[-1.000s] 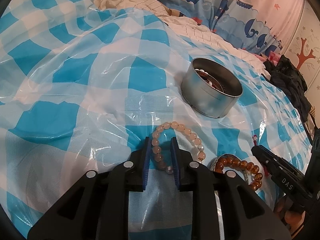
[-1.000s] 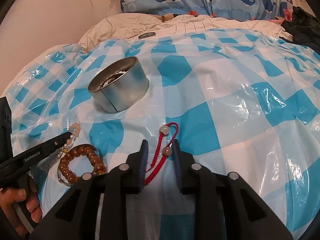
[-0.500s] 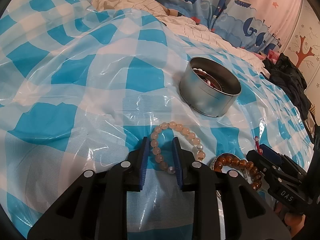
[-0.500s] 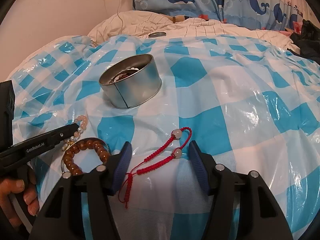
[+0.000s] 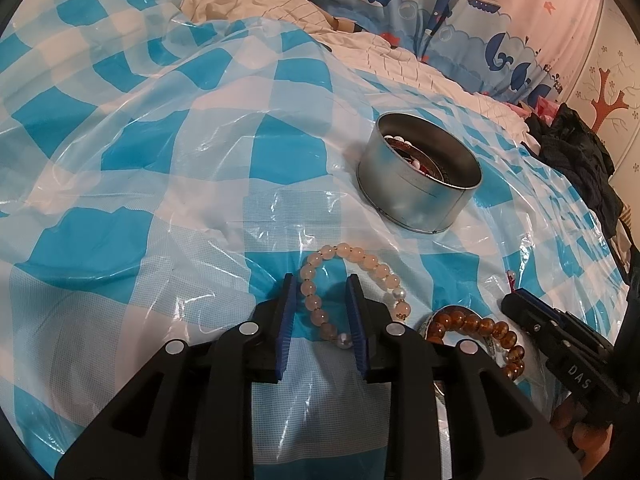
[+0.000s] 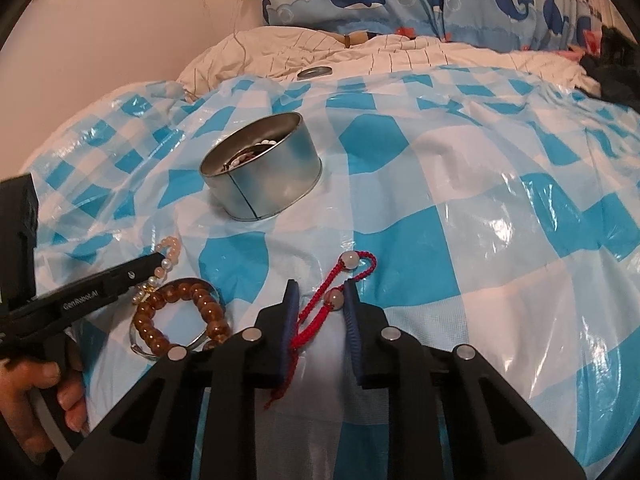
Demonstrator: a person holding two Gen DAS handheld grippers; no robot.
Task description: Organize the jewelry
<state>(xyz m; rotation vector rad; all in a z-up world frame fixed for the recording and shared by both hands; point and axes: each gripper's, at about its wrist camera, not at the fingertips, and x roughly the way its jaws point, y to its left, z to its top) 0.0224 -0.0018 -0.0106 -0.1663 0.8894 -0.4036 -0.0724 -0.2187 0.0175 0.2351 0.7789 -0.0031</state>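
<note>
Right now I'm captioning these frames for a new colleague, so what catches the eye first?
Probably the round metal tin, sitting on the blue-and-white checked plastic sheet with jewelry already inside. Nearer, the left gripper straddles one side of a pale pink bead bracelet, while the right gripper brackets a red cord bracelet. An amber bead bracelet lies between them.

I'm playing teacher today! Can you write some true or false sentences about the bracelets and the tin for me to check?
1. The tin is empty. False: beads lie inside it.
2. The left gripper has pink beads between its fingers. True.
3. The red cord hangs in the air. False: it lies on the checked sheet, between the right gripper fingers.
4. The brown beads lie outside the tin. True.
5. The tin lies on its side. False: it stands upright, open.
</note>
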